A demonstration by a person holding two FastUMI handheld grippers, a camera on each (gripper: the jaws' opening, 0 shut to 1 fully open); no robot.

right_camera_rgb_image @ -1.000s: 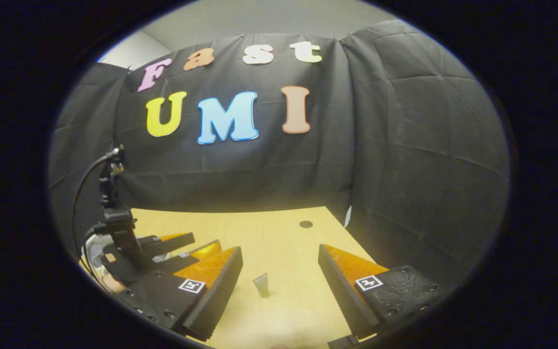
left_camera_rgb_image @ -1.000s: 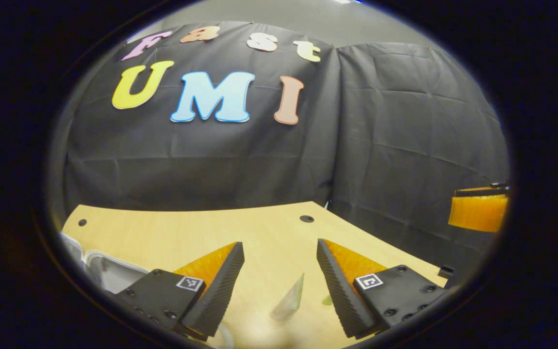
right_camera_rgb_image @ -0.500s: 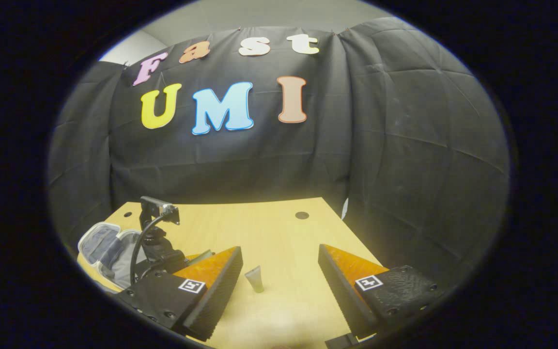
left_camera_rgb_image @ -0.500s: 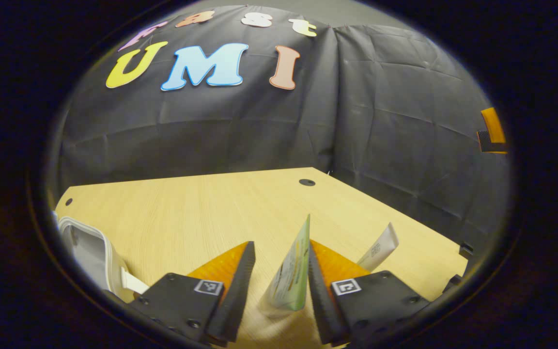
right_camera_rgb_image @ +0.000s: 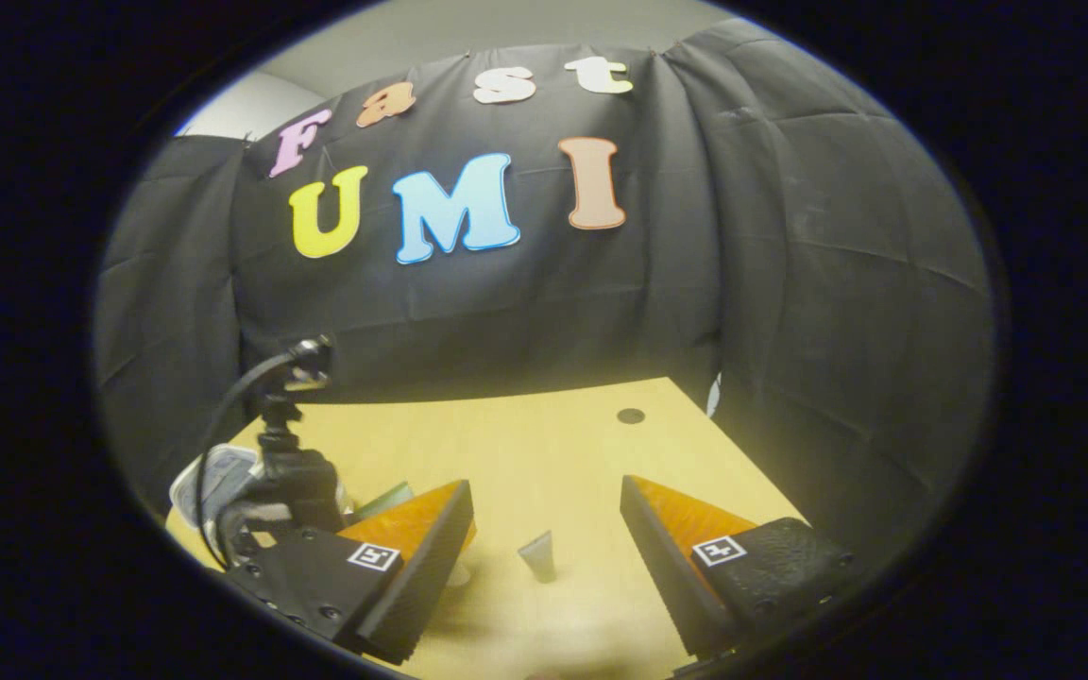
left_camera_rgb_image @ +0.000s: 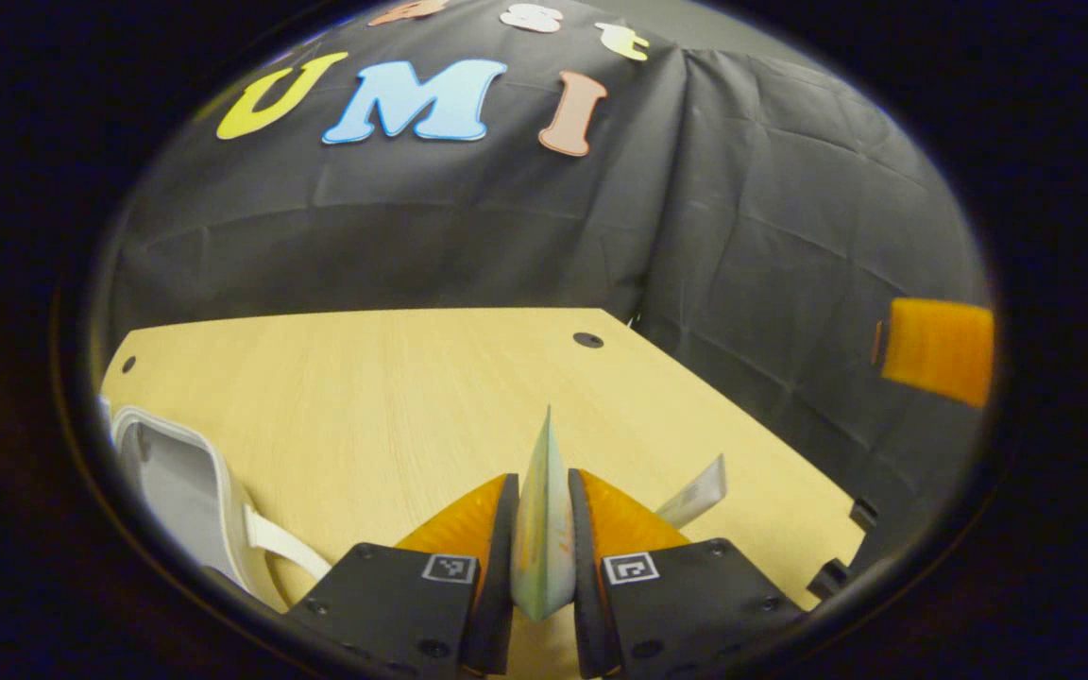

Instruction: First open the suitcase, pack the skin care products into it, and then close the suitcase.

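Left gripper, seen along its own fingers in the left gripper view, is clamped on a flat green tube of skin care product; both fingers press its sides and its crimped end points up and away from me. Printing on the tube is too blurred for me to read. Just behind my right finger, a white tube leans on the wooden table, its label also unreadable. At the lower left, the open suitcase lies on the table, pale grey inside with a white rim.

Right gripper, in the right gripper view, has its fingers spread wide with nothing between them. A small grey tube stands on the table ahead, between the fingers but apart from both. To the left in that view I see the left gripper with its cable, the green tube in it, and the suitcase behind. Square black-and-white markers sit on the finger mounts of both grippers.
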